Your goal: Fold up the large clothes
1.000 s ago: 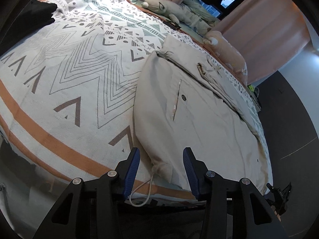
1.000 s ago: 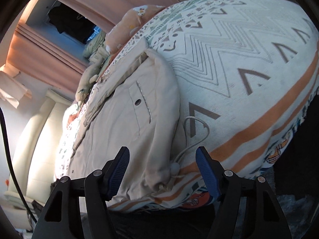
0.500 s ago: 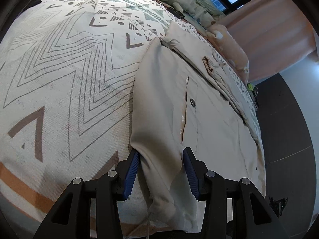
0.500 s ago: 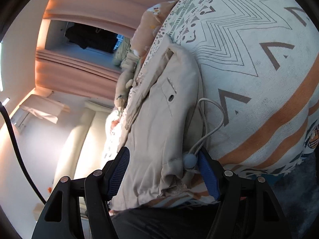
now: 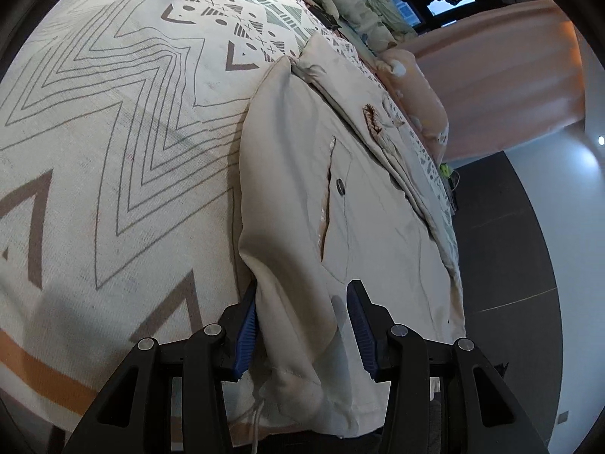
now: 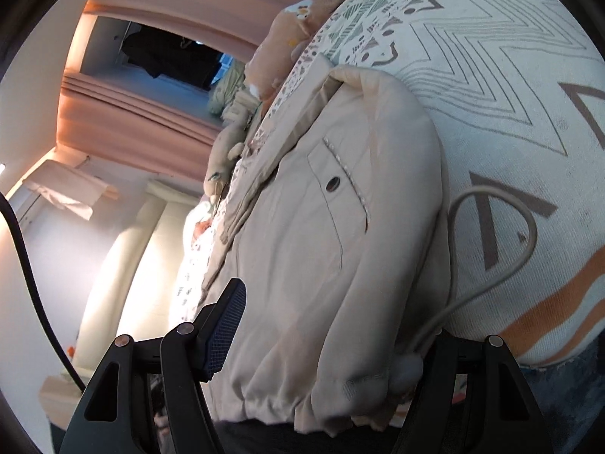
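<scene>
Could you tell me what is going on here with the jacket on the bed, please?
A person is working two handheld grippers at the hem of a beige jacket spread on the patterned bedspread. The left gripper straddles a fold of the hem, its jaws open. The right gripper straddles the hem near the drawstring, not visibly clamped.

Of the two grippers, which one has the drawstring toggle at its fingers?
The right gripper: the round toggle and looped cord sit by its right finger. The left gripper straddles a fold of the beige jacket.
</scene>
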Demonstrator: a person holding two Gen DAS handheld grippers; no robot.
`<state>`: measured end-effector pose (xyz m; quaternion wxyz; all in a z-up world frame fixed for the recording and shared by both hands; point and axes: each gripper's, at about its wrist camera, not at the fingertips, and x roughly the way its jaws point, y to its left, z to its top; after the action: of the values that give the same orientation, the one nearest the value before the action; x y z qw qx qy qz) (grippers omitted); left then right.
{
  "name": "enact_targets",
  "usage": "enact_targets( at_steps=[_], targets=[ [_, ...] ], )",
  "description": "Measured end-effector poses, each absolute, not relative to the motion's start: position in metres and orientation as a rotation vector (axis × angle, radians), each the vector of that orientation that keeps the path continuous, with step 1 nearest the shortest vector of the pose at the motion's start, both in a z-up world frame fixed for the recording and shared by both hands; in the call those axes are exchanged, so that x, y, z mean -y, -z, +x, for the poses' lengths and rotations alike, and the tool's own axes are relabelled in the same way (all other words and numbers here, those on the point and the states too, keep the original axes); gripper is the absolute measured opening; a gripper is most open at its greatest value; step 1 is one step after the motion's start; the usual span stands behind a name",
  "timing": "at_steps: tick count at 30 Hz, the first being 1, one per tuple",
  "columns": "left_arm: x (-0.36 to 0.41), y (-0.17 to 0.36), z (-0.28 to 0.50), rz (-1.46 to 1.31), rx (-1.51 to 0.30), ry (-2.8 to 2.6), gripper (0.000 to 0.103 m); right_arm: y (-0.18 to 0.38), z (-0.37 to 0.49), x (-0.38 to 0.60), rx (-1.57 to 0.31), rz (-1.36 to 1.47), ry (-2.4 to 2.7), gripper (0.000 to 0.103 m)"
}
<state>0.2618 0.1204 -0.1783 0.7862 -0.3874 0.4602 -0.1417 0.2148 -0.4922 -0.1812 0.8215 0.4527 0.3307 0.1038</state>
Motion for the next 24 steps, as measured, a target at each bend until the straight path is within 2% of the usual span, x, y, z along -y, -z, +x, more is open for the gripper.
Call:
enact_targets(
  at_steps=[9, 16, 18, 21, 24],
  targets=[
    [-0.124, 0.129, 0.239, -0.875, -0.816, 0.455, 0.047, 0.177, 0.207, 0.493, -0.691, 0.97, -0.207, 0.071],
    [-0.126, 0.139, 0.241, -0.813, -0.9, 0.311, 0.049, 0.179, 0.206, 0.495, -0.709, 0.959, -0.195, 0.071],
    [-0.127, 0.143, 0.241, -0.78, -0.928, 0.263, 0.057, 0.179, 0.206, 0.495, -0.714, 0.942, -0.191, 0.071],
    [-0.134, 0.151, 0.241, -0.774, -0.935, 0.221, 0.079, 0.177, 0.208, 0.492, -0.723, 0.92, -0.183, 0.071],
    [-0.14, 0.157, 0.243, -0.783, -0.949, 0.187, 0.082, 0.179, 0.21, 0.492, -0.725, 0.923, -0.179, 0.071]
  ],
)
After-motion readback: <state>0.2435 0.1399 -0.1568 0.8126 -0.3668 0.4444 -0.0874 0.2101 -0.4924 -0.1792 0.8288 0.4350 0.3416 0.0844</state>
